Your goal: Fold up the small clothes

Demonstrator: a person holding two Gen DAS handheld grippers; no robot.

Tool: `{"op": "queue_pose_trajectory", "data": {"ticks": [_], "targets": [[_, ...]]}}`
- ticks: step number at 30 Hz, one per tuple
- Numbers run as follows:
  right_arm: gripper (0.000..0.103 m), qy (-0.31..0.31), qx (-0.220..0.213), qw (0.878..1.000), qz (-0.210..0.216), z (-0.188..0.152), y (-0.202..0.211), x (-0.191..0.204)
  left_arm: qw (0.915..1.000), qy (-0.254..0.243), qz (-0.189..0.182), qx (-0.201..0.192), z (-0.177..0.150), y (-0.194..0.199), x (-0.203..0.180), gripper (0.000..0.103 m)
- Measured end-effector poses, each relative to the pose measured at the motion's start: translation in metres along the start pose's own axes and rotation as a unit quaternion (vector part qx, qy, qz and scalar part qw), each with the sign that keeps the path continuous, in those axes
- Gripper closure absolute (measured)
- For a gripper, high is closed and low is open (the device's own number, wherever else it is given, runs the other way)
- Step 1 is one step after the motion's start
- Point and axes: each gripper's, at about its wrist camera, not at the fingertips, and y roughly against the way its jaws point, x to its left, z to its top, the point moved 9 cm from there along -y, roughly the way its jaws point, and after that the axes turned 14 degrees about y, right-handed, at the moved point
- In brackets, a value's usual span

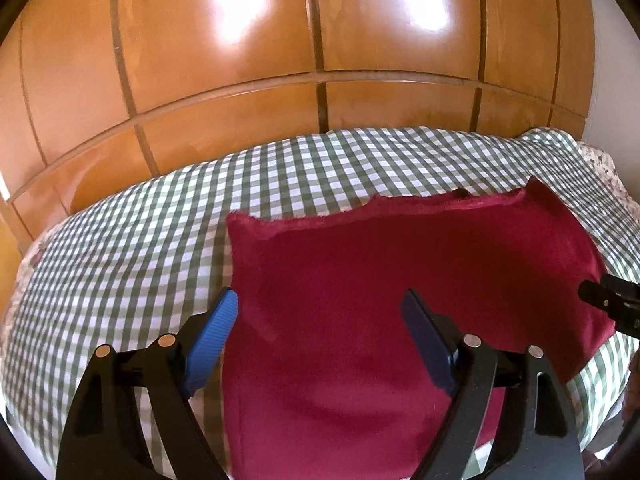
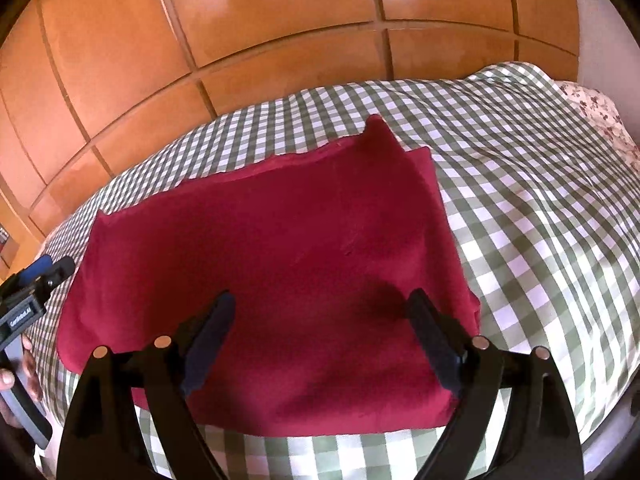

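Note:
A dark red cloth [image 1: 400,280] lies flat on the checked bedspread [image 1: 120,240], roughly square, with a raised far edge. My left gripper [image 1: 320,312] hovers open over the cloth's left part, its left blue pad at the cloth's left edge; nothing is between the jaws. In the right wrist view the same red cloth [image 2: 272,248] fills the middle. My right gripper [image 2: 320,312] stands open above its near right part, empty. The left gripper [image 2: 36,280] shows at the left edge there, held by a hand. The right gripper's tip [image 1: 612,304] shows at the right edge of the left wrist view.
The green-and-white checked bedspread [image 2: 540,200] covers the bed. A floral pillow [image 2: 600,120] lies at the far right. Behind the bed stands a wooden panelled wardrobe [image 1: 280,40]. A person's hand [image 2: 16,376] grips the left tool.

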Motion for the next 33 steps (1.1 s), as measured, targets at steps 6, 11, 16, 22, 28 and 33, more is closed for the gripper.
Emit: {"op": "queue_pose_trajectory", "data": {"ticks": [6,11,16,22,28,33], "targets": [[0.015,0.006,-0.009,1.0,-0.008,0.003,0.003,-0.003,0.9996,-0.008,-0.02,0.021,0.018,-0.031,-0.017,0.02],[0.015,-0.014,-0.008,1.0,0.002,0.005,0.001,-0.008,0.998,-0.012,-0.035,0.052,0.027,-0.067,-0.036,0.021],[0.014,-0.003,-0.009,1.0,0.0,0.004,-0.005,-0.005,0.9897,-0.015,-0.079,0.118,0.017,-0.109,-0.058,0.069],[0.014,0.009,-0.006,1.0,-0.003,0.007,-0.019,-0.005,0.9909,-0.031,-0.08,0.104,0.013,-0.115,-0.067,0.101],[0.015,-0.019,0.004,1.0,-0.008,0.01,-0.033,-0.02,0.9947,-0.012,-0.042,0.093,0.022,-0.133,-0.062,0.103],[0.016,0.01,-0.008,1.0,-0.024,0.017,-0.022,-0.012,0.9949,0.017,-0.054,0.084,0.027,-0.128,-0.056,0.103]]}}
